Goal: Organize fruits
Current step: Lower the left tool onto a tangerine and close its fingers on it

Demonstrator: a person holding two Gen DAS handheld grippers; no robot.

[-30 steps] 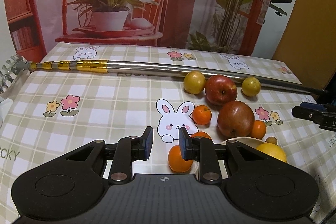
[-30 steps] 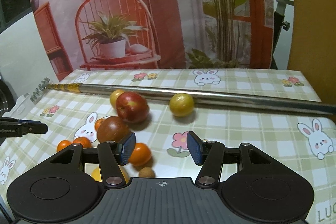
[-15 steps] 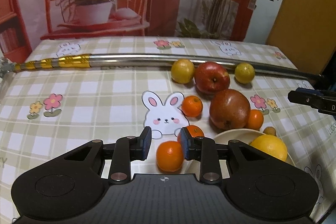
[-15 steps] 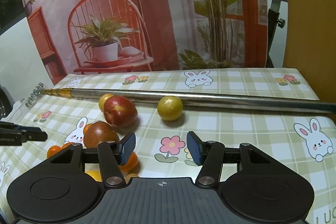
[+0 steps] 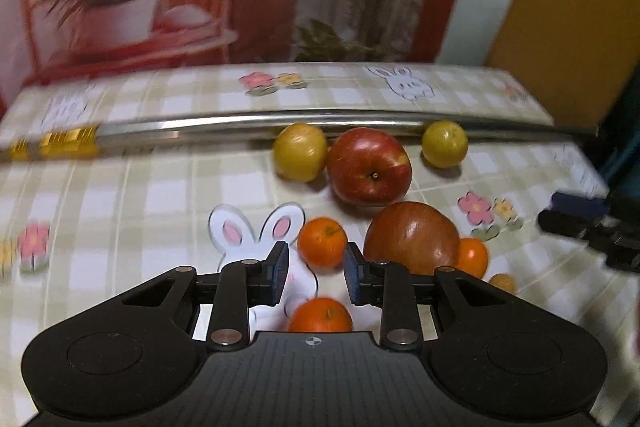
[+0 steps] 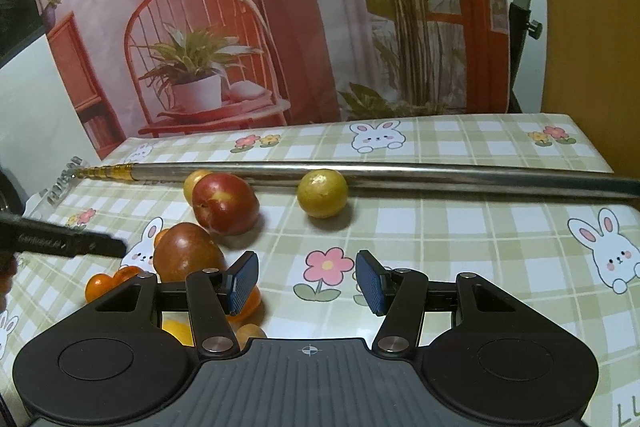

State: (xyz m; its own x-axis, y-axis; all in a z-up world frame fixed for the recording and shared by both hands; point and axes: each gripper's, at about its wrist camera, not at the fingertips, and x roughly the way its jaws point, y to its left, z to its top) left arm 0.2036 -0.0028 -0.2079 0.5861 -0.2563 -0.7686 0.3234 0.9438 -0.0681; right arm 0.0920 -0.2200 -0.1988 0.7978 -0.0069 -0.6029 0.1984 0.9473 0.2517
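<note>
Printed backdrop (image 6: 280,27) of red chair and plants; checked tablecloth (image 6: 460,227)

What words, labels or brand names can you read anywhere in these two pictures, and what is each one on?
"LU": the start of a cut-off word printed on the tablecloth, at the bottom right of the right wrist view.
Pale lettering on the left gripper: too small to read.
Lettering on the tablecloth beneath the metal rod: mostly hidden, unreadable.
Left wrist view: blurred, nothing legible.

left wrist cam looking steeply down, close over the small oranges (image 5: 322,242), right wrist cam tilted down from the other side, both catching the red apple (image 5: 370,165) (image 6: 224,205) and metal pole (image 5: 240,125) (image 6: 440,177)
</note>
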